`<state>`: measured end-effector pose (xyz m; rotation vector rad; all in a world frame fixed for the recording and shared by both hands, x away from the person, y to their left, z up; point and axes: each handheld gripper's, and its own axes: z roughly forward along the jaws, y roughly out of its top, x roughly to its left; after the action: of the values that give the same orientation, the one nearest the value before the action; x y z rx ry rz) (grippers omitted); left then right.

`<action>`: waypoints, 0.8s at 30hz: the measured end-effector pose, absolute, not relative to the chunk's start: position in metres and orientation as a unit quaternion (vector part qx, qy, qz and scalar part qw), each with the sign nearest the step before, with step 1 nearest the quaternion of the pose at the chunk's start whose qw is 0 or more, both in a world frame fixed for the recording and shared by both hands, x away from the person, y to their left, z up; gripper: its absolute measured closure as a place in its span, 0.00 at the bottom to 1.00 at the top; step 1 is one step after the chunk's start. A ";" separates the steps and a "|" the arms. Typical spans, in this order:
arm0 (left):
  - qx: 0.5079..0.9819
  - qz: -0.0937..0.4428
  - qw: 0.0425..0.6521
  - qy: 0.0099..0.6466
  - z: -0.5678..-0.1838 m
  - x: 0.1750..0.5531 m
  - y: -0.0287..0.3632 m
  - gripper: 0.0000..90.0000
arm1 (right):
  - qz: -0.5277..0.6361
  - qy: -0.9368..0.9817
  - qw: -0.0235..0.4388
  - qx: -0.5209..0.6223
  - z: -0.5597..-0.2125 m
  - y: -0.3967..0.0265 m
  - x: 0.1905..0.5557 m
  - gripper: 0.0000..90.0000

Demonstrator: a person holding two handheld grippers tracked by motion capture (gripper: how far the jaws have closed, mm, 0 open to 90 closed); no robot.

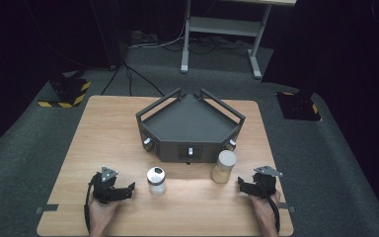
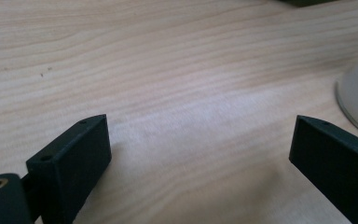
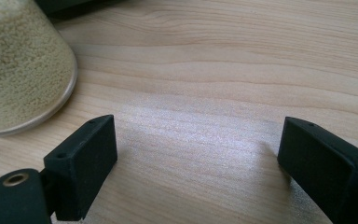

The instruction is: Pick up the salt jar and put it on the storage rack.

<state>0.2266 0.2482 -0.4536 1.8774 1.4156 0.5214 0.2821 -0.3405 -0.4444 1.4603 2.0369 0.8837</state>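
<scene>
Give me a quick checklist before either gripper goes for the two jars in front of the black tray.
1. Left gripper open, nothing between its fingers: ok.
2. Right gripper open, nothing between its fingers: ok.
3. Silver-lidded jar upright, apart from the left gripper: ok.
4. Grain-filled jar upright, lid on: ok.
5. Bare table between grippers and jars: ok.
6. Black tray has room inside: ok.

High overhead of table [image 1: 128,123]; two close, low tool cameras.
</scene>
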 end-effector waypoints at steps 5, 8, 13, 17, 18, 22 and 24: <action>0.746 0.185 0.364 0.527 -0.451 0.213 0.246 0.07 | 0.323 0.744 0.240 0.533 -0.444 -0.340 0.282 0.13; 0.752 0.180 0.368 0.516 -0.451 0.207 0.242 0.07 | 0.323 0.744 0.240 0.533 -0.444 -0.340 0.282 0.13; 0.768 0.183 0.380 0.481 -0.446 0.199 0.220 0.07 | 0.323 0.744 0.240 0.534 -0.444 -0.340 0.282 0.13; 0.770 0.186 0.387 0.472 -0.445 0.201 0.209 0.09 | 0.323 0.743 0.240 0.534 -0.444 -0.340 0.282 0.13; 0.770 0.184 0.391 0.469 -0.445 0.202 0.207 0.09 | 0.323 0.743 0.240 0.534 -0.444 -0.340 0.282 0.13; 0.775 0.180 0.393 0.461 -0.446 0.211 0.196 0.11 | 0.323 0.743 0.240 0.534 -0.444 -0.340 0.282 0.13; 0.775 0.181 0.394 0.459 -0.446 0.214 0.191 0.11 | 0.322 0.744 0.241 0.534 -0.445 -0.340 0.282 0.13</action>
<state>0.2140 0.1915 -0.4462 1.9658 1.1653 0.4591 0.2817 -0.3400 -0.4445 1.4602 2.0340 0.8819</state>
